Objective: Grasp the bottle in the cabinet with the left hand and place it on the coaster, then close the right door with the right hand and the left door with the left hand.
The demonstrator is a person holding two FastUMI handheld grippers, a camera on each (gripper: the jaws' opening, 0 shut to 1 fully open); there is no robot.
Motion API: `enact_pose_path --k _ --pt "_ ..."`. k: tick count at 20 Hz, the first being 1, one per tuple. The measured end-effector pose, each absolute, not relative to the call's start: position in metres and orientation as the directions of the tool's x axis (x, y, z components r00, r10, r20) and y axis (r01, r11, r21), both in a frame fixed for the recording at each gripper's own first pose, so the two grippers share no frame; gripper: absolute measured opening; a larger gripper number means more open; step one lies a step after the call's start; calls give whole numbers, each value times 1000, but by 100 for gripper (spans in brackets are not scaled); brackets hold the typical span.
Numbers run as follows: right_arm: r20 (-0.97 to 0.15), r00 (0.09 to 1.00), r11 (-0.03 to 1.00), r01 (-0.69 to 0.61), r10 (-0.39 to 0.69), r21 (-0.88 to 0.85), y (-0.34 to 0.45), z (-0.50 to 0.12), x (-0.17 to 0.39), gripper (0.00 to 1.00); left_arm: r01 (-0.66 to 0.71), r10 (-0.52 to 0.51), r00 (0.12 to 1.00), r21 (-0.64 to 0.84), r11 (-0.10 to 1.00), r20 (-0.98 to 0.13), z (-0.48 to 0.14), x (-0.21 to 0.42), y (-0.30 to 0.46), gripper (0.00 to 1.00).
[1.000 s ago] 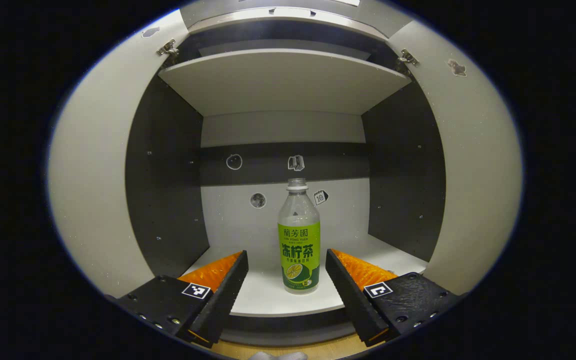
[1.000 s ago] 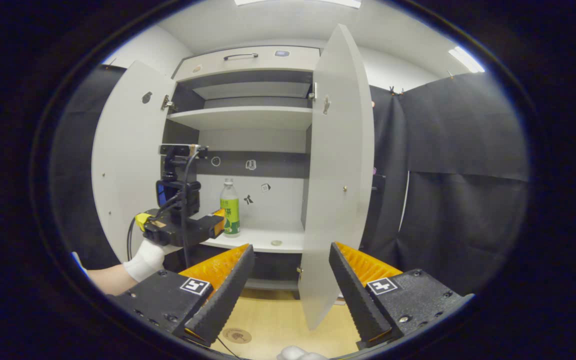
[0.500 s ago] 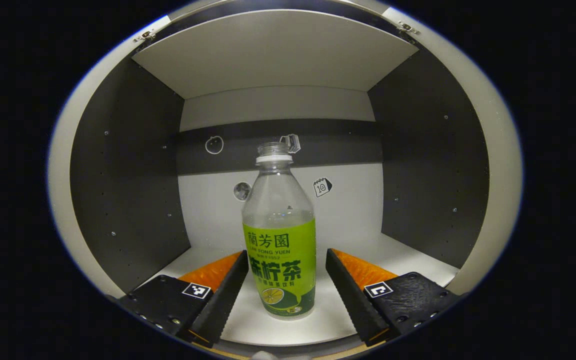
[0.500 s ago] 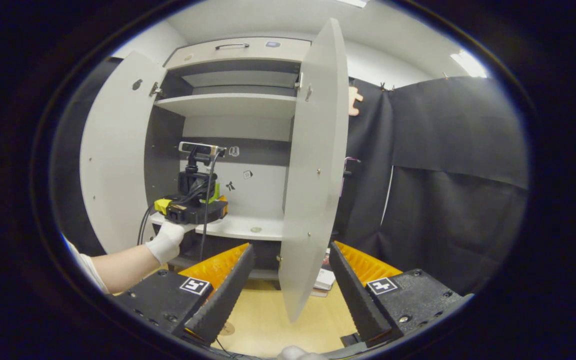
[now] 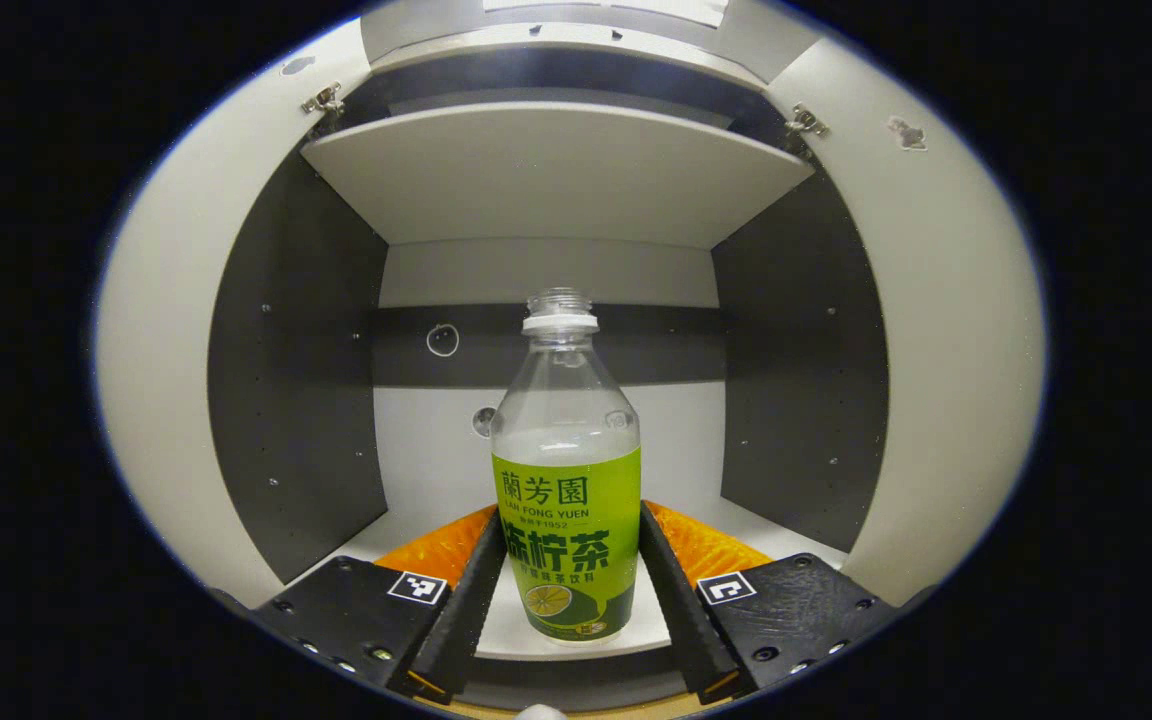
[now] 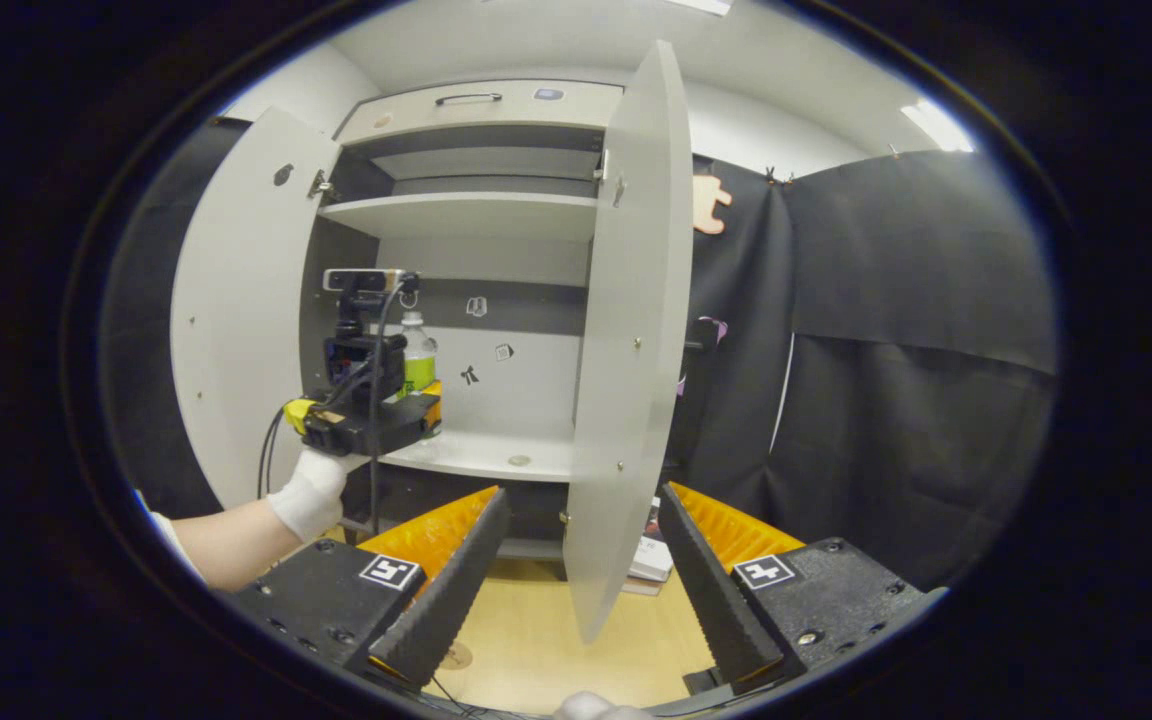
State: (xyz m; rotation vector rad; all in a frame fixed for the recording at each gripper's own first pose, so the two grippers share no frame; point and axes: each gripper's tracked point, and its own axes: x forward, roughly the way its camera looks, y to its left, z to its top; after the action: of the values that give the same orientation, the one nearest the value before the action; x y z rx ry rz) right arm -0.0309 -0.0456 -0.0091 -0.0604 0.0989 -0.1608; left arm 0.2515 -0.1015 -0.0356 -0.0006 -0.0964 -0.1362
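With the left gripper (image 5: 564, 585) jaws closed on the label of the clear, green-labelled plastic bottle (image 5: 566, 500), upright on the grey cabinet's lower shelf (image 5: 526, 625), lift it out level; the right gripper (image 6: 576, 575) jaws hang open.

Bottle (image 6: 419, 352) lower half hidden behind left gripper (image 6: 428, 408) in right gripper view; small round thing (image 6: 519, 461) on shelf (image 6: 481, 460) too small to tell.

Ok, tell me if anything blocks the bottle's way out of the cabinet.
Nothing visible does. The left gripper is shut on the bottle on the lower shelf. Both doors stand open, the left door and the right door, leaving the cabinet front free.
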Motion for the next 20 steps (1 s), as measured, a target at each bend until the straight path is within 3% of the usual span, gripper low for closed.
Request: enact_pose_path --k 10,16,20 --pt "-153 976 988 149 -153 -40 -54 -43 -58 100 270 -270 959 16 963 89 -110 98 -122 76" --pt "-192 969 987 150 -158 -56 -61 -58 -65 99 336 -336 936 11 942 106 -182 38 -134 76" --pt "-219 964 987 139 -153 -80 -64 -64 -69 100 360 -358 933 -42 932 36 -240 14 -141 80"
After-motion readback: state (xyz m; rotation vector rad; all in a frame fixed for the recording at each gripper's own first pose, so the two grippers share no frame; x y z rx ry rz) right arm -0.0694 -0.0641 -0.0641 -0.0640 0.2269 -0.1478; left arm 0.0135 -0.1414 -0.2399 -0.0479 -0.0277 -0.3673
